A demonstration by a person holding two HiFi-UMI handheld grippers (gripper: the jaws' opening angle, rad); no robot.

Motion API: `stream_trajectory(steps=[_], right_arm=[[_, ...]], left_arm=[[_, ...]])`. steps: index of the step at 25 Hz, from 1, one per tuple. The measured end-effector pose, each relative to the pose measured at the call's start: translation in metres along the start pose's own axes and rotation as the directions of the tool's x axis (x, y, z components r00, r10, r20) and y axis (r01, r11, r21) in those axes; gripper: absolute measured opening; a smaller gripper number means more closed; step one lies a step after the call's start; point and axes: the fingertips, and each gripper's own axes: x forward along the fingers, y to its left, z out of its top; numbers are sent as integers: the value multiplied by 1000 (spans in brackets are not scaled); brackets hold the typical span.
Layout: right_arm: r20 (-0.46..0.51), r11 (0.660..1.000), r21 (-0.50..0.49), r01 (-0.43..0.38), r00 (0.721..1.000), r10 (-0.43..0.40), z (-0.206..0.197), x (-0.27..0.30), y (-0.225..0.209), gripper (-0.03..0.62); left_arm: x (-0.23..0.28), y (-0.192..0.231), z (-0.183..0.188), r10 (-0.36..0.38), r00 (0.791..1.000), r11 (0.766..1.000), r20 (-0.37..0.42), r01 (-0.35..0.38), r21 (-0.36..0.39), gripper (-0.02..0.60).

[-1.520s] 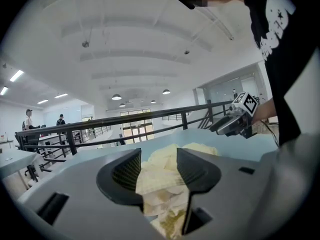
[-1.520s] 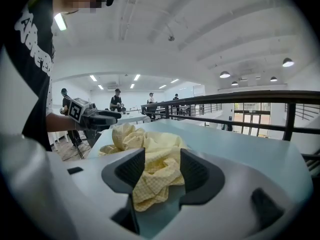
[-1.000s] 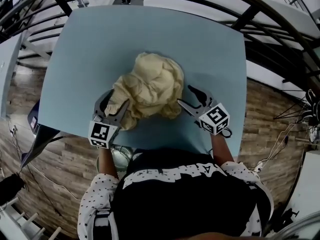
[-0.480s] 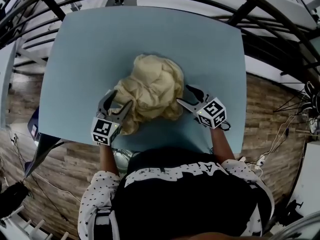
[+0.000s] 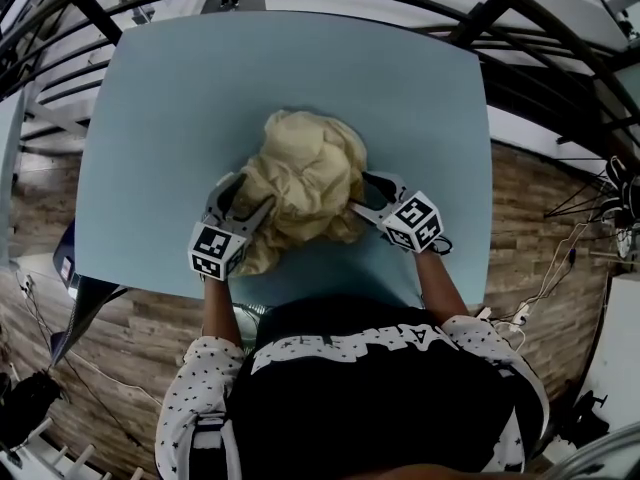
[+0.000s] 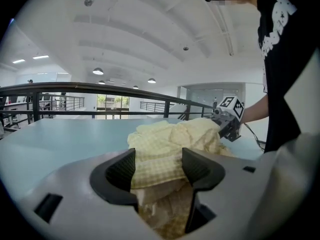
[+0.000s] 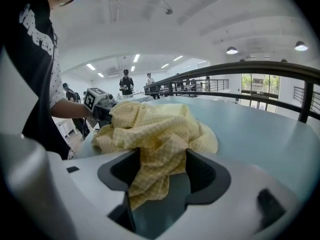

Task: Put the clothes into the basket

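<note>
Near the front edge of the bench (image 5: 140,118), yellow clothes (image 5: 305,168) are lying bunched. The left gripper (image 5: 246,196) and right gripper (image 5: 360,194) are straddling folds, jaws open. Closing on them is probably next. No basket is showing.

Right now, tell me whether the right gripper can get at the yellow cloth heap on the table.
Probably yes. The right gripper is at the edge of the yellow cloth heap, jaws apart, with a fold of the cloth lying between them. Nothing stands between gripper and heap on the table.
</note>
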Motion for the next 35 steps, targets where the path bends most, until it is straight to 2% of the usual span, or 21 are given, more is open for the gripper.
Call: stream_trajectory(steps=[8, 17, 22, 29, 32, 35], right_arm=[[0, 999, 10, -45, 999, 45, 8, 22, 12, 265], [18, 998, 27, -60, 998, 60, 17, 33, 21, 262], [41, 995, 65, -81, 996, 78, 20, 35, 26, 262], [65, 991, 102, -90, 994, 84, 28, 42, 34, 259], [72, 989, 114, -95, 994, 87, 31, 46, 36, 239], [77, 986, 131, -99, 993, 89, 32, 49, 38, 208]], left_arm=[[13, -5, 0, -43, 999, 999, -11, 43, 0, 281], [27, -18, 1, -99, 995, 995, -30, 100, 12, 279], [32, -24, 1, -79, 996, 996, -40, 80, 35, 278], [37, -32, 4, -92, 995, 995, -39, 93, 47, 228], [41, -35, 4, -100, 994, 993, -42, 102, 52, 201], [44, -40, 6, -111, 993, 991, -45, 114, 70, 146]])
